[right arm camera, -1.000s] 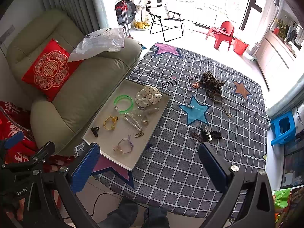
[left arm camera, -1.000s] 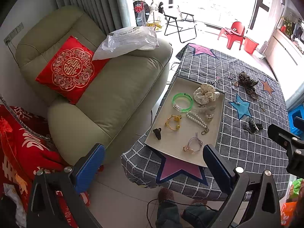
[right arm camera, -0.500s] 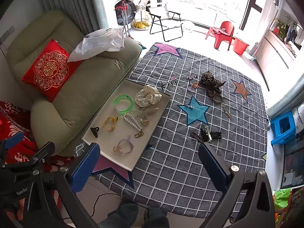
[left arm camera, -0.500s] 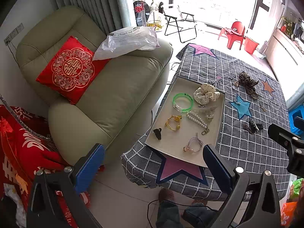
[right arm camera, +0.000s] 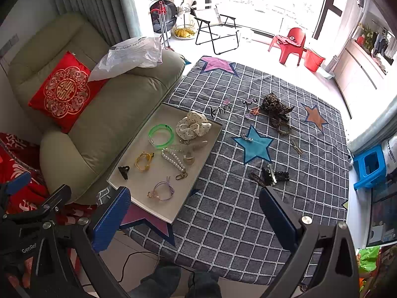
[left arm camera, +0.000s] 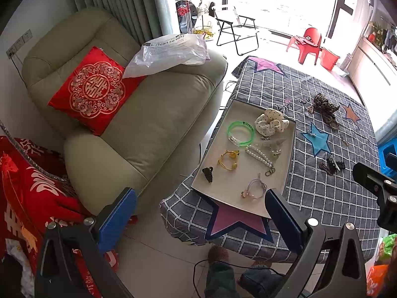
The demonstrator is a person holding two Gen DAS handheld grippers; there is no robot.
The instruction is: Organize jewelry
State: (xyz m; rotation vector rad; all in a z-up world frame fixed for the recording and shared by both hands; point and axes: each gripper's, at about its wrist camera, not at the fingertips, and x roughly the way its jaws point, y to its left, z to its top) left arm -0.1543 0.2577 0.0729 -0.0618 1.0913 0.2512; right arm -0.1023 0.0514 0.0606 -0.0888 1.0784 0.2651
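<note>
Daylight floods in through the window (right arm camera: 268, 2) at the far end, which is blown out to white glare. Beside it the floor gleams; away from it the sofa (left arm camera: 139, 114) sits in soft, even light with faint shadows. Fisheye distortion bends the edges, and the corners go black.

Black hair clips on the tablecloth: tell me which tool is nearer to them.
Right. The right tool hangs open with the black hair clips just beyond its right finger. The left tool is open over the tray's near edge, left of the clips.
</note>
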